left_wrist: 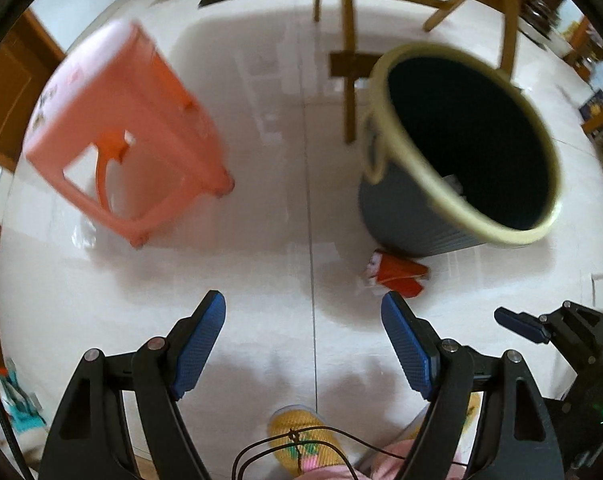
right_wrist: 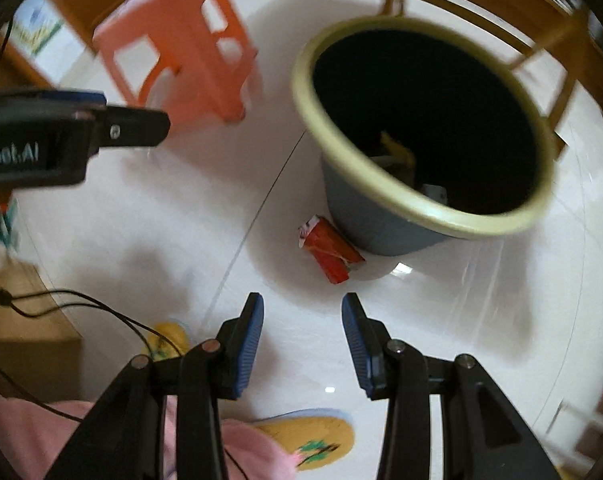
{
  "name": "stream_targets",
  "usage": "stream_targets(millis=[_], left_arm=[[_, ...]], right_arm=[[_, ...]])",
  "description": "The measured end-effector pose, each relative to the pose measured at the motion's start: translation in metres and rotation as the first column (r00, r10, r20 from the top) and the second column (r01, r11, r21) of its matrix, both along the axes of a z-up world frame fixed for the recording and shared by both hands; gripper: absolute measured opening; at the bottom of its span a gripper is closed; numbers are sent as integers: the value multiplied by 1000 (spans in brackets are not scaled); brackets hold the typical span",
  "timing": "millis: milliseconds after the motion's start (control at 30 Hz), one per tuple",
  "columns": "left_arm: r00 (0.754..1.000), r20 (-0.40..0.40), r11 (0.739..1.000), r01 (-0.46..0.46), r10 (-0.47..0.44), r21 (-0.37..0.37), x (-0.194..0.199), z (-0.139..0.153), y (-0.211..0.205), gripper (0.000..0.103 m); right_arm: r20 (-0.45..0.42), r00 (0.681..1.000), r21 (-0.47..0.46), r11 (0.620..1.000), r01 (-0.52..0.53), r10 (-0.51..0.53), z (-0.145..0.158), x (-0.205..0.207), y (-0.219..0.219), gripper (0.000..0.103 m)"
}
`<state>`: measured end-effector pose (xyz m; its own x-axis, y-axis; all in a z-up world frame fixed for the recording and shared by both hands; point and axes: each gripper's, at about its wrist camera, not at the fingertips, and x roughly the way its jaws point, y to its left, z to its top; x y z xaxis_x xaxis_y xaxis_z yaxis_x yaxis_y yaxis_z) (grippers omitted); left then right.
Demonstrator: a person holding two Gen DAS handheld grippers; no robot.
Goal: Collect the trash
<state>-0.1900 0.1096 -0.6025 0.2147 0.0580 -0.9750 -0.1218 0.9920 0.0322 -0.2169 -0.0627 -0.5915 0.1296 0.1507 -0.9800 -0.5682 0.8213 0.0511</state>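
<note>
A grey trash bin (right_wrist: 381, 216) with a pale rim holds yellow scraps (right_wrist: 397, 148) and paper. At its seven o'clock, touching the base, lies a red wrapper (right_wrist: 329, 250). Left gripper (left_wrist: 303, 340) gapes wide, empty; right gripper (right_wrist: 303, 340) half-open, empty.

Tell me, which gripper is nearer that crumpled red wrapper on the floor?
Right. The right gripper hangs just short of the crumpled red wrapper, jaws open and lined up with it. The left gripper is off to its side, aimed at bare floor.
</note>
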Motion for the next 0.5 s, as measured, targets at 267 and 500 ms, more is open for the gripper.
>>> stream_targets(millis=[267, 500], left_arm=[[992, -39, 993, -121, 121, 8, -21, -76, 40, 83], [982, -53, 983, -184, 184, 4, -28, -108, 61, 83]], right_arm=[[67, 972, -172, 962, -213, 227, -91, 2, 36, 41], [166, 907, -345, 884, -315, 388, -151, 3, 59, 41]])
